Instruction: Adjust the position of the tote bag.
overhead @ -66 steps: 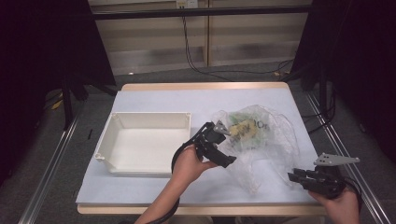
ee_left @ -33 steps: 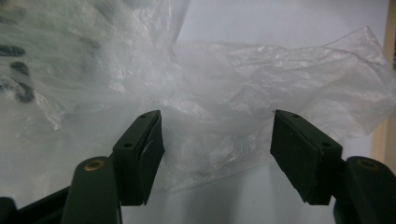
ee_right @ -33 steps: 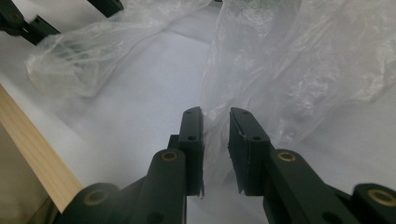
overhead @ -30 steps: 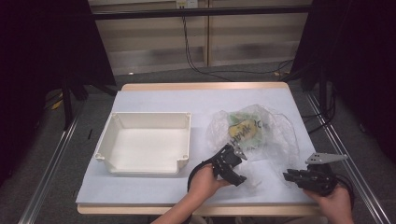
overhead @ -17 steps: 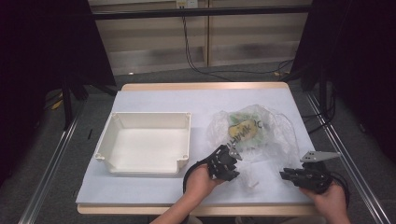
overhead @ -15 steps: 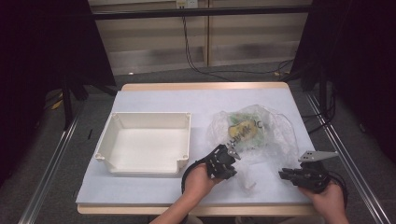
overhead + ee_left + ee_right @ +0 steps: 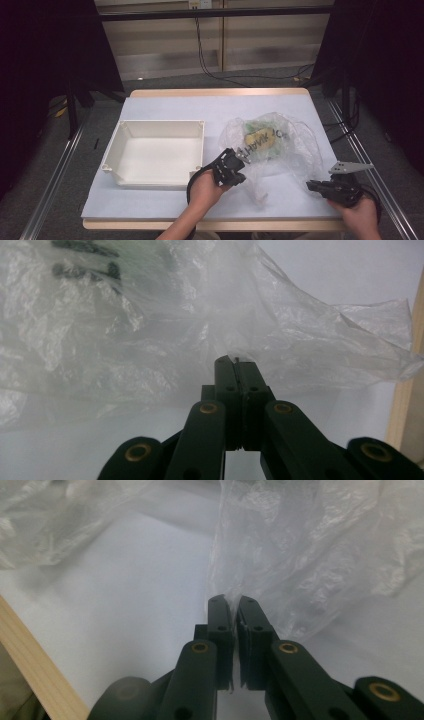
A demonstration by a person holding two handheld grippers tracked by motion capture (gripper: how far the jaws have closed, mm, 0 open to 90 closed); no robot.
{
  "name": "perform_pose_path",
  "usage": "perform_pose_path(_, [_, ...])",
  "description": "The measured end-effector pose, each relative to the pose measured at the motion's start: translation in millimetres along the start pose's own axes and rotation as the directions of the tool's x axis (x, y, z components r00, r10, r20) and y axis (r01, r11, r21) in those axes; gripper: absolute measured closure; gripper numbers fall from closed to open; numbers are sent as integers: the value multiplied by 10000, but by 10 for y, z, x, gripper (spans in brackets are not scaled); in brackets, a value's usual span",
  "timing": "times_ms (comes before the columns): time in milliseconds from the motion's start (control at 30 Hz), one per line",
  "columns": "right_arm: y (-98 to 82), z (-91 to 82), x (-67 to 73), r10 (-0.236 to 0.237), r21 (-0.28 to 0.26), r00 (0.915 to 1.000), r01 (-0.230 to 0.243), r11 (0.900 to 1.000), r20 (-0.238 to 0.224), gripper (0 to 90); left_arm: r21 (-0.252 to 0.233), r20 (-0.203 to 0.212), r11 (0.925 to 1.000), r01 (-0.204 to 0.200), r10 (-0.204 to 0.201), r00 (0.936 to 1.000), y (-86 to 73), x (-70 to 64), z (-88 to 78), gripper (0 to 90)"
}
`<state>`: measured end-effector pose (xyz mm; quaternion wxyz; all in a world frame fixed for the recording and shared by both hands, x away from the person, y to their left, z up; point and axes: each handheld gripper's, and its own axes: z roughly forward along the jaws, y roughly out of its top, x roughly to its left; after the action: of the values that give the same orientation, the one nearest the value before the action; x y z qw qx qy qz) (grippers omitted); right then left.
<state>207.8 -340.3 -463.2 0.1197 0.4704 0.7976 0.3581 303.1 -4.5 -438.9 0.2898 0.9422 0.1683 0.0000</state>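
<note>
High view: my table (image 7: 165, 107) lit evenly from overhead, surroundings at 9 and 3 o'clock nearly black. Soft, short shadows under the white tray (image 7: 155, 152) rim. Faint sheen on the plastic bag (image 7: 280, 145) — no hard glare. Picture slightly soft, low detail.

My left gripper view: bag film bright and hazy toward 12 o'clock, milky highlights; my jaws at 6 o'clock dark, somewhat blurred.

My right gripper view: table washed pale, bag edges soft — wooden edge at 8 o'clock out of focus.
</note>
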Motion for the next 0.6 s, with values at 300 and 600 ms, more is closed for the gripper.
perform_pose_path(300, [-34, -93, -114, 410, -301, 9989, -403, 9987, 216, 865, -863, -179, 9940, 666, -684, 9975, -49, 158, -328, 900])
perform_pose_path(600, [-49, -125, -179, 568, -461, 9978, -552, 9974, 346, 868, -1399, -219, 9827, 1213, -1255, 9919, -143, 306, -562, 900])
